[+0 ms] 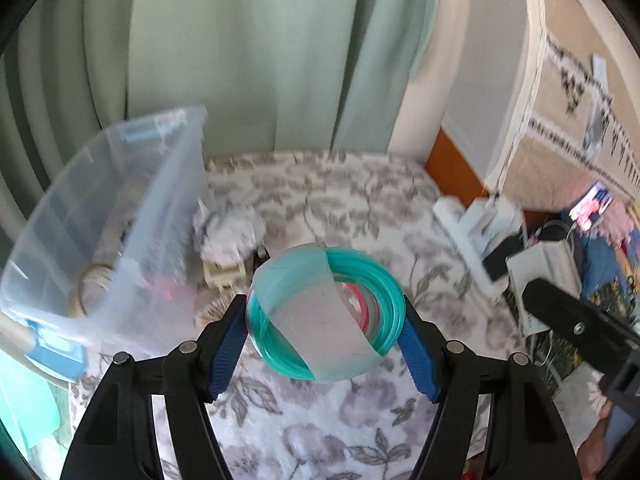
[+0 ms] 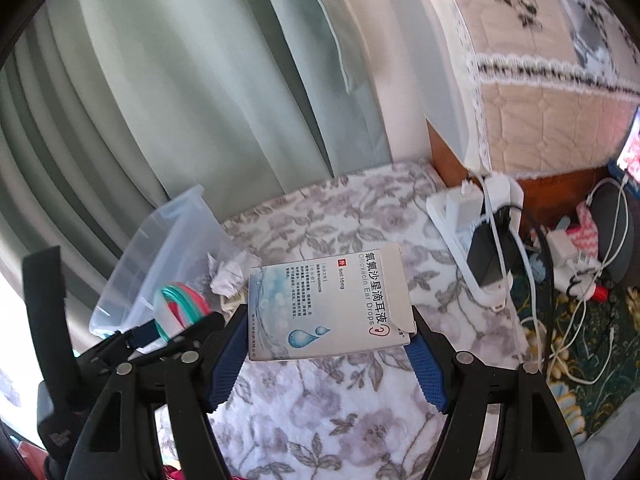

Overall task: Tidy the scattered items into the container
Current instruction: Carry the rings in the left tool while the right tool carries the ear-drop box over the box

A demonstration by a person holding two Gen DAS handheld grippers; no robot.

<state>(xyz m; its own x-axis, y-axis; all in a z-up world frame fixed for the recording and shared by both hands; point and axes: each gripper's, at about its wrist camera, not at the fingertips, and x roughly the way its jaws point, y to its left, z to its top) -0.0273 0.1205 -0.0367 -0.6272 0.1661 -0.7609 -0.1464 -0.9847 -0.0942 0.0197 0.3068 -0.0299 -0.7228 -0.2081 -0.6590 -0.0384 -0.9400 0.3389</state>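
My left gripper (image 1: 325, 320) is shut on a coil of teal and pink tubing (image 1: 384, 292) wrapped in a pale band, held above the floral blanket. The clear plastic container (image 1: 116, 216) stands to its left, with a ring-shaped item inside. My right gripper (image 2: 328, 320) is shut on a white ear-drops box (image 2: 326, 300), held above the blanket. In the right wrist view the left gripper with the coil (image 2: 180, 304) is at lower left, next to the container (image 2: 168, 248). A crumpled paper (image 1: 228, 232) and a small beige item (image 1: 224, 274) lie beside the container.
A floral blanket (image 1: 340, 208) covers the surface. A white power strip with chargers (image 2: 476, 240) lies at the right edge, with cables and clutter (image 2: 576, 280) beyond. Green curtains (image 2: 200, 80) hang behind. A quilted bed side (image 2: 540, 100) rises at the right.
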